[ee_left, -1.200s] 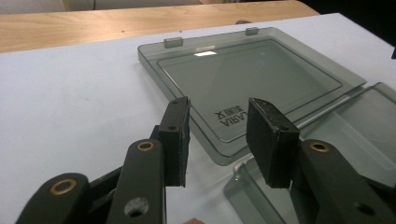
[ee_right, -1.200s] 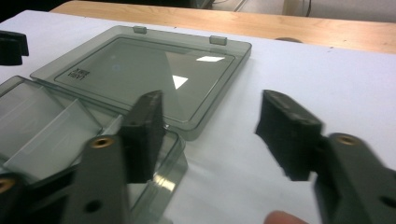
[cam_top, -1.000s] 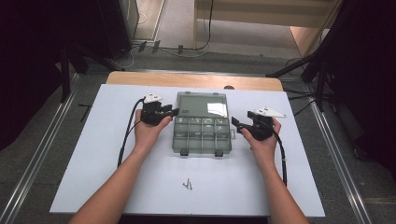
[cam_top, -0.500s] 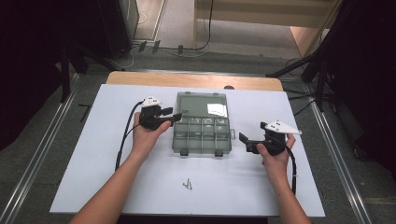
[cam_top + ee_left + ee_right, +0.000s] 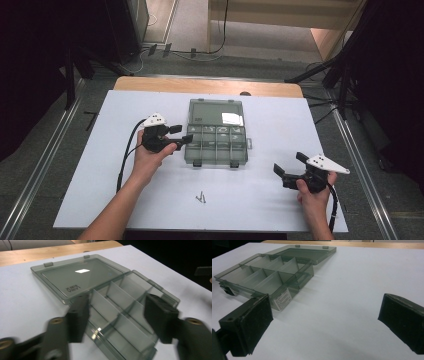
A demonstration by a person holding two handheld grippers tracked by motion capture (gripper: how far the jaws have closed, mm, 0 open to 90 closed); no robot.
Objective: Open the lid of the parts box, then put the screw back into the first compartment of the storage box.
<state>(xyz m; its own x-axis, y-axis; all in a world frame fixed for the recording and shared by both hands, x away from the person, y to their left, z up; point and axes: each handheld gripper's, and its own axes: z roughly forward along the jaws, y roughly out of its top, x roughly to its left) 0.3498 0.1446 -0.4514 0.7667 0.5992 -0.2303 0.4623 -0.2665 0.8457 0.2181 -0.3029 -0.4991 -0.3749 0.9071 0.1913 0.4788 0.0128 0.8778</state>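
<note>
Organizer box (image 5: pixel 216 139) lying open at bench (image 5: pixel 100 200) centre, lid flat behind, compartments apparently empty. Left gripper (image 5: pixel 181 137) at box's left edge, jaws just opening, gripping nothing. Right gripper (image 5: pixel 287 166) well apart, jaws released. Risk: left jaw snagging rim, dragging box. Screws (image 5: pixel 201 197) loose nearby.

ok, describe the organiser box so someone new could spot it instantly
On the white tabletop, look at the middle, between the two hand-held grippers. There lies a smoky-grey transparent plastic compartment box, its flat lid swung open toward the far edge. Unlike the small dark screws nearer the person, it's large and divided by partitions.
</note>
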